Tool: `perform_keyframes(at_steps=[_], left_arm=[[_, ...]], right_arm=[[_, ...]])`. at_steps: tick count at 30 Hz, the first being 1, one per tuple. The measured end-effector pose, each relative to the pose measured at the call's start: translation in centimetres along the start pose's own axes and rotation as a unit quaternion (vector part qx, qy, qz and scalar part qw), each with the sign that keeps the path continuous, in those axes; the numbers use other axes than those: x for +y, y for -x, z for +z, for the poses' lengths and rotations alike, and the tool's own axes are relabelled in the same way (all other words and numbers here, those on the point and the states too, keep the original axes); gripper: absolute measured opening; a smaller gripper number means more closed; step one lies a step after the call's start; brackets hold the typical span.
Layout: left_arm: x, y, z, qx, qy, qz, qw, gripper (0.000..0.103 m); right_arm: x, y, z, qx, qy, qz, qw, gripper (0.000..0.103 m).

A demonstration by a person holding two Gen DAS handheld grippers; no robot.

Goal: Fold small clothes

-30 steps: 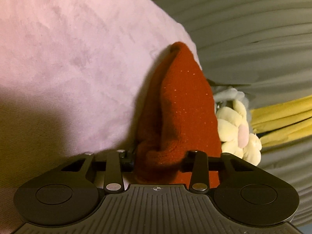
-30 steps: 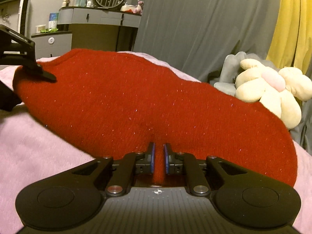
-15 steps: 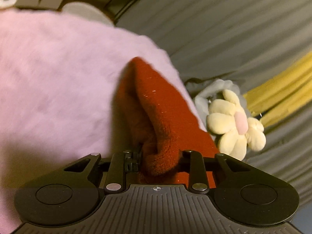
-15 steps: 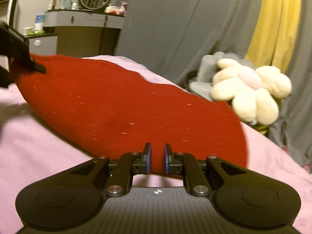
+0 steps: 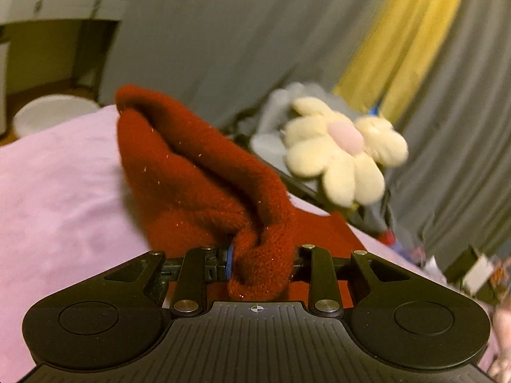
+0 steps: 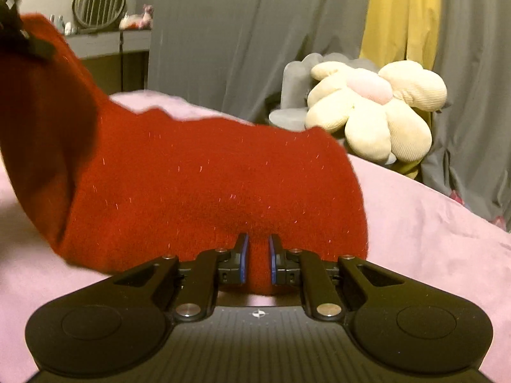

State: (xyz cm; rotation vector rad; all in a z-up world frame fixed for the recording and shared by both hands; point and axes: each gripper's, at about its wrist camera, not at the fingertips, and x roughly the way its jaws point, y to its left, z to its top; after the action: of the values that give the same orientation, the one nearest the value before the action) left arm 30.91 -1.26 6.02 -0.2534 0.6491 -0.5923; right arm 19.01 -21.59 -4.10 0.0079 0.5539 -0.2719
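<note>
A cream flower-shaped plush cushion (image 6: 377, 113) with a pink centre rested against a grey cushion (image 6: 293, 95) beside the pink blanket (image 6: 431, 223), before grey curtains (image 6: 239, 32) and a yellow curtain (image 6: 402, 16).

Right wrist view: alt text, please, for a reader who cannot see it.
The right gripper is shut on the edge of a red knitted garment lifted over a pink blanket. A cream flower-shaped plush sits behind, before grey curtains.

Both cams sit low behind their own fingers, v. close to the red knit cloth (image 5: 198, 185) on the pink bedspread (image 5: 57, 191). Both face grey curtains (image 6: 239, 32), flower cushion (image 6: 377, 111) right of centre, dresser upper left.
</note>
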Motion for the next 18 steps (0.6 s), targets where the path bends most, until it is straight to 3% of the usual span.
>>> perform_keyframes(at_steps=[9, 13, 18], left_arm=[[-7.4, -6.6, -3.4, 0.051, -0.094, -0.033, 0.9937, 0.030], [-8.8, -9.2, -5.9, 0.072, -0.111, -0.022, 0.9910, 0.030], [-9.4, -10.1, -7.4, 0.066, -0.125, -0.016, 0.9898, 0.032]], right_arm=[[-7.2, 0.4, 0.7, -0.005, -0.113, -0.087, 0.990, 0.011], [-8.8, -0.2, 0.3, 0.008, -0.139, -0.097, 0.985, 0.012], [-8.3, -0.6, -0.4, 0.014, -0.139, -0.093, 0.986, 0.012]])
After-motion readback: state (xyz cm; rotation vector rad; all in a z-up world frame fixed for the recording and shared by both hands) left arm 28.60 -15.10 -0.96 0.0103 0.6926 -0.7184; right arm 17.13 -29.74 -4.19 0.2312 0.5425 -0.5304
